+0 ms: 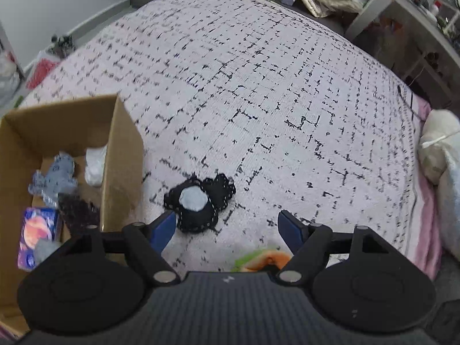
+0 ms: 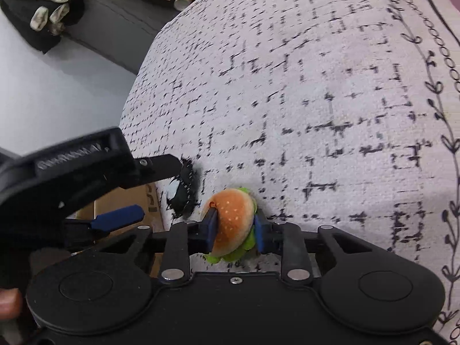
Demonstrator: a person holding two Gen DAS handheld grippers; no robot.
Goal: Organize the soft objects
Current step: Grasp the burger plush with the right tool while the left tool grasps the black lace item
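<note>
Two hand-held grippers: right hand-held gripper (image 2: pixel 234 224) clamps the burger plush (image 2: pixel 233 224); left hand-held gripper (image 1: pixel 227 224) gapes wide, holding nothing.

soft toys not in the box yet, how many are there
2. The black plush lies on the bedspread beside the cardboard box; the burger plush is clamped in the right gripper. Others may be hidden.

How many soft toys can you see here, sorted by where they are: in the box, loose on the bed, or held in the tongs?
In the cardboard box: 1, a grey plush; other contents unclear
Loose on the bedspread: 1, the black plush
Held in the right tongs: 1, the burger plush
Left tongs: 0, open
Total: 3
</note>
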